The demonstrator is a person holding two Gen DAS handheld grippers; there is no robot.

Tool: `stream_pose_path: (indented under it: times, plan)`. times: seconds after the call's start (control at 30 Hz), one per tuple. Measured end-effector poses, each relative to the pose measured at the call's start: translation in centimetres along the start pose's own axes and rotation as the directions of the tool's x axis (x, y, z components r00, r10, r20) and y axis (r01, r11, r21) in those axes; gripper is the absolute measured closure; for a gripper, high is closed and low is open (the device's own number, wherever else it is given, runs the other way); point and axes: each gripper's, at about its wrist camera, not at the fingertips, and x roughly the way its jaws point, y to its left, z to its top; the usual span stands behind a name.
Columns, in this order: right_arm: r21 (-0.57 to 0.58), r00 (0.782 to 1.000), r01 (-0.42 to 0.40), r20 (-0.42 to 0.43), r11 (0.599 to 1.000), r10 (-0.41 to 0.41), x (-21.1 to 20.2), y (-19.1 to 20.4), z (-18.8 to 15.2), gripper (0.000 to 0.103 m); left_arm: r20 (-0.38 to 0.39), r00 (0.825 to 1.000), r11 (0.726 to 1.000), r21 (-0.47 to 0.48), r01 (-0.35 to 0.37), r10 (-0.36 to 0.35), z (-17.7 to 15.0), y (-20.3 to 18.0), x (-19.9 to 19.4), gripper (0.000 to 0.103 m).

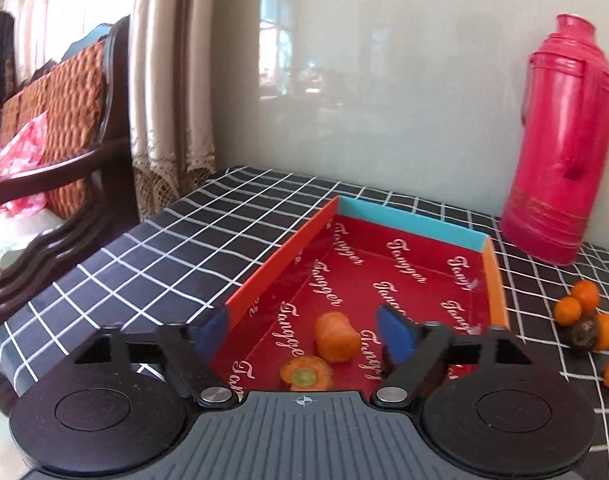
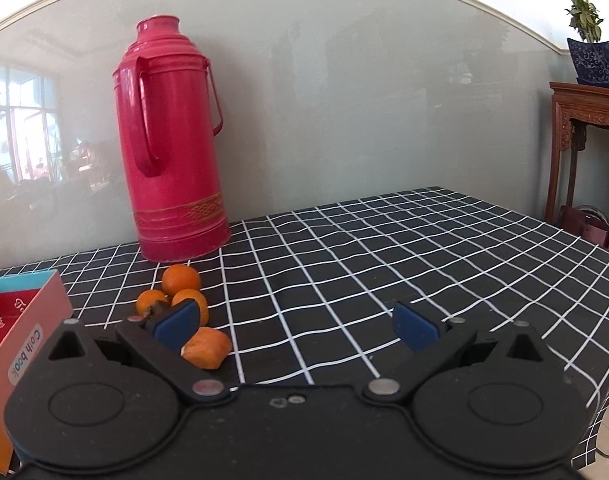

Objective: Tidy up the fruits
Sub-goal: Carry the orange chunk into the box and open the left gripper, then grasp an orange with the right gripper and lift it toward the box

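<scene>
The left gripper occupies the lower centre of its frame, jaws spread wide, blue pads gripping nothing. The right gripper sits at the lower centre of its frame, jaws likewise wide apart and empty.

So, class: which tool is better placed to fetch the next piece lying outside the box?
Probably the right tool: open, with the carrot chunk just beside its finger. The left tool hangs open over the box.

Glossy grey wall (window reflected), curtains, carved wooden stand.
</scene>
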Motion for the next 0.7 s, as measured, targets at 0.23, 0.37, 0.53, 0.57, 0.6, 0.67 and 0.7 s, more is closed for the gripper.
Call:
stream_pose_path:
  times: [0.23,0.37,0.53,0.57,0.6,0.67,0.7]
  plan:
    - [0.011,0.993,-0.089,-0.080,0.996,0.090,1.7,1.5,-0.3,0.007,0.092,0.996,0.999,0.052,-0.015,0.010,-0.1,1.6,-3.5,0.000]
    - [0.007,0.987,-0.118,-0.106,0.993,0.118,2.4,2.3,-0.4,0.018,0.119,0.992,0.998,0.043,-0.042,0.037,-0.6,3.5,-4.8,0.000]
    - [0.018,0.980,-0.126,-0.153,0.992,0.127,3.5,2.9,-0.6,0.027,0.172,0.981,0.996,0.005,-0.088,0.086,-0.8,5.6,-5.4,0.000]
    - [0.021,0.978,-0.124,-0.165,0.992,0.126,3.9,2.9,-0.7,0.028,0.172,0.980,0.995,0.002,-0.099,0.097,-0.9,5.8,-5.3,0.000]
    - [0.027,0.976,-0.122,-0.177,0.992,0.125,4.2,3.0,-0.7,0.029,0.166,0.980,0.994,-0.003,-0.106,0.105,-0.9,6.2,-5.1,0.000]
    - [0.034,0.973,-0.122,-0.191,0.992,0.126,4.6,3.2,-0.8,0.032,0.155,0.981,0.993,-0.024,-0.112,0.115,-1.0,6.9,-4.8,0.000]
    - [0.033,0.972,-0.124,-0.197,0.992,0.128,4.9,3.4,-0.9,0.033,0.150,0.981,0.993,-0.036,-0.117,0.121,-1.0,7.3,-4.7,0.000]
